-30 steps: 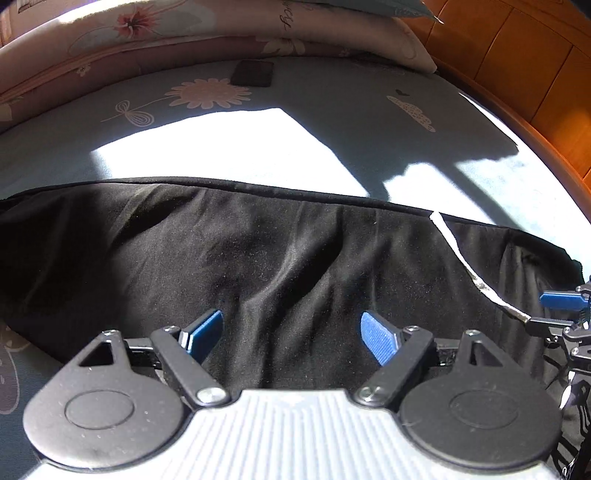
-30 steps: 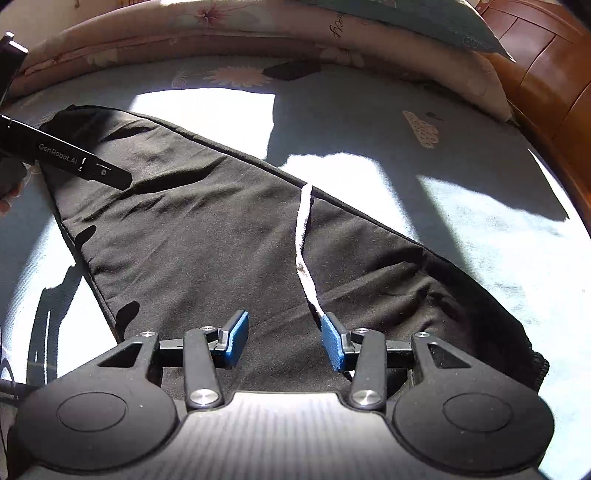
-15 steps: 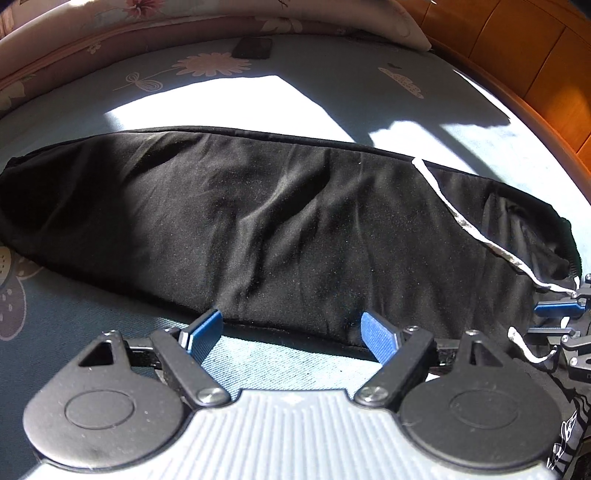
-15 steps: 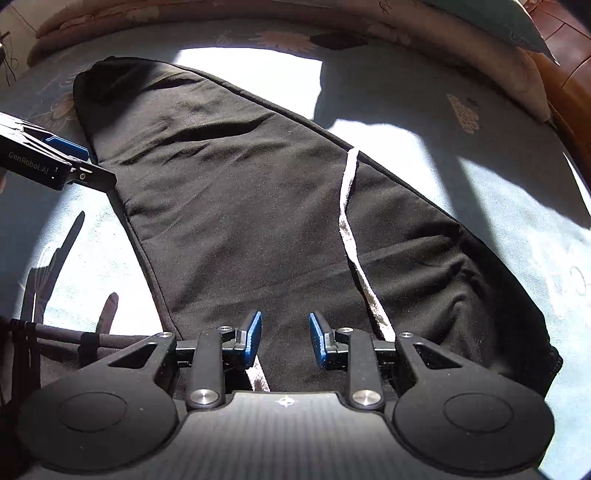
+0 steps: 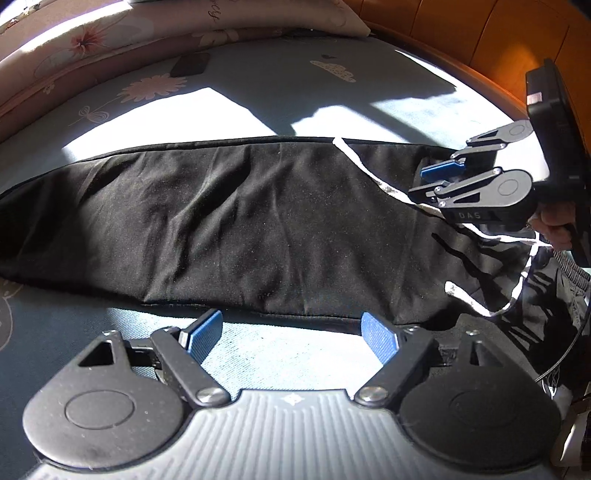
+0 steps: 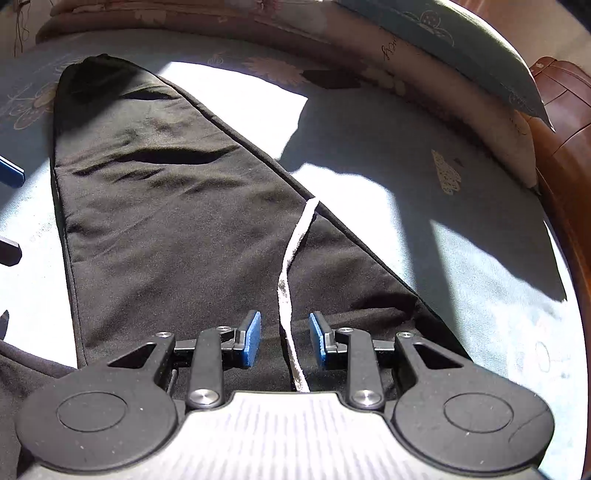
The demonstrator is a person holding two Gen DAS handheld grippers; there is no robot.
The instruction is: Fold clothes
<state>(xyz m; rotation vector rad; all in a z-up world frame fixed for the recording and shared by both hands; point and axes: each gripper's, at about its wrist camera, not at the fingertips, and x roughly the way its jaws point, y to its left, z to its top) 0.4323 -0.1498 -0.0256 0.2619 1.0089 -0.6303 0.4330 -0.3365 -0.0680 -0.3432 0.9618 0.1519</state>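
Black trousers (image 5: 240, 221), folded lengthwise, lie flat across the blue floral bedsheet (image 5: 295, 92). A white drawstring (image 5: 369, 173) crosses their right end. My left gripper (image 5: 291, 336) is open and empty, over bare sheet just in front of the trousers' near hem. In the left wrist view my right gripper (image 5: 441, 177) hovers above the waist end, held by a hand (image 5: 557, 229). In the right wrist view the right gripper (image 6: 284, 338) is open above the trousers (image 6: 166, 221), and the drawstring (image 6: 286, 288) runs between its fingers without being pinched.
Pillows (image 5: 110, 33) line the back of the bed. A dark flat phone-like object (image 5: 190, 64) lies on the sheet near them. A wooden headboard (image 5: 480, 40) stands at the right. More bunched dark cloth with cords (image 5: 546, 295) lies at the waist end.
My left gripper has drawn back off the trousers to the sheet at their near edge. The right gripper has lifted above the waist end, and the drawstring now lies between its fingers.
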